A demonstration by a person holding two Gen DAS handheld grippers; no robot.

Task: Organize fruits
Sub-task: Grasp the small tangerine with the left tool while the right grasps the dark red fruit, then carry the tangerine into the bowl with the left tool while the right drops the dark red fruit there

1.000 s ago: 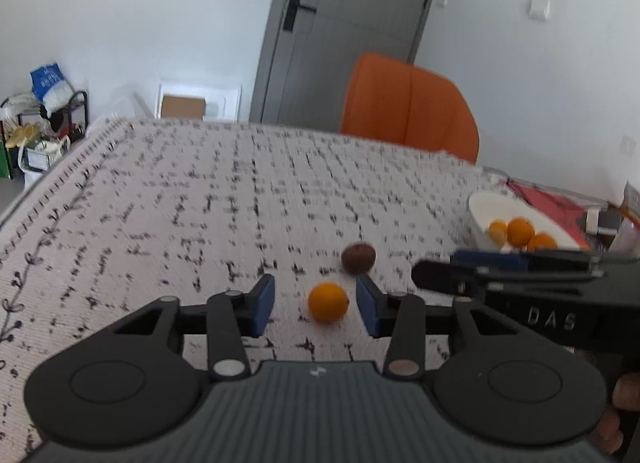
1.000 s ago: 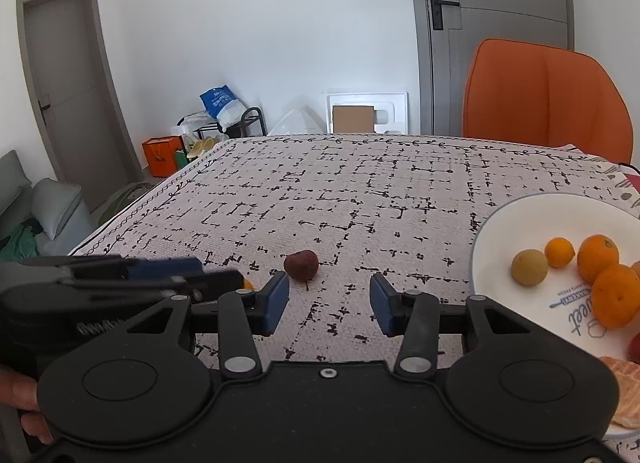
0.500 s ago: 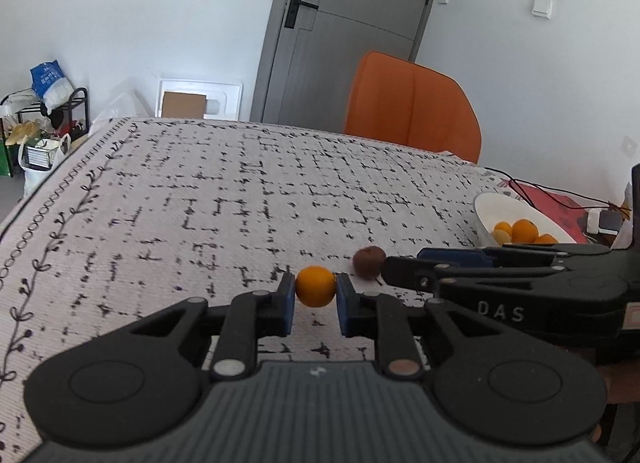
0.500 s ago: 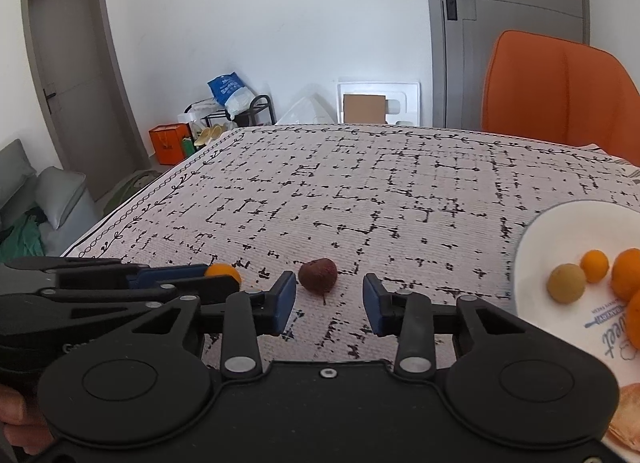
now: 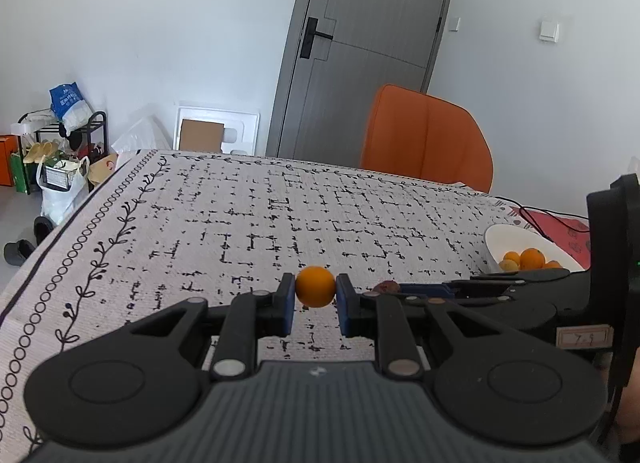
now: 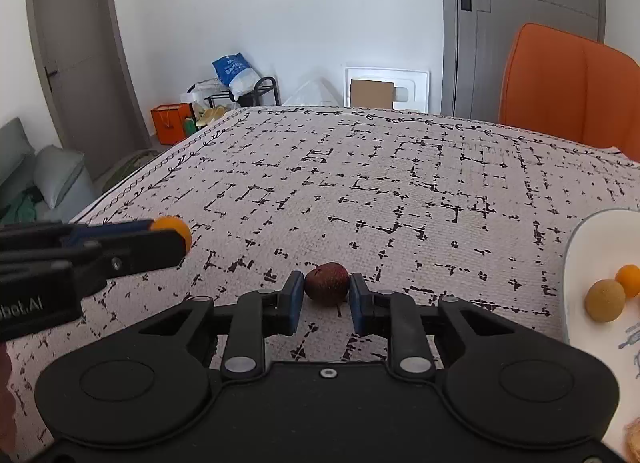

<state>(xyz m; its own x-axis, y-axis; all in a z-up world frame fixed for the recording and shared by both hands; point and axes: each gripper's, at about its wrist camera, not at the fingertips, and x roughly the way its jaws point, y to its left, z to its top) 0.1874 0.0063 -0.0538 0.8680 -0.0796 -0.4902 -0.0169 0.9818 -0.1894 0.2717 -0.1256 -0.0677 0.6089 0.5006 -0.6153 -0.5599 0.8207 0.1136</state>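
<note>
My left gripper point(image 5: 316, 295) is shut on a small orange point(image 5: 315, 286) and holds it a little above the patterned tablecloth; the orange also shows in the right wrist view point(image 6: 173, 229). My right gripper point(image 6: 325, 295) has its blue pads against both sides of a dark red fruit point(image 6: 327, 283) that rests on the cloth. That fruit peeks out beside the right gripper in the left wrist view point(image 5: 388, 286). A white plate point(image 6: 580, 247) at the right holds several oranges and a tan round fruit point(image 6: 604, 300).
The table has a white cloth with black marks point(image 6: 400, 183). An orange chair point(image 5: 426, 139) stands behind the far edge. A red item with a black cable point(image 5: 568, 227) lies beyond the plate point(image 5: 496, 237).
My left gripper closed on the orange and lifted it off the cloth. My right gripper moved forward and closed around the dark red fruit.
</note>
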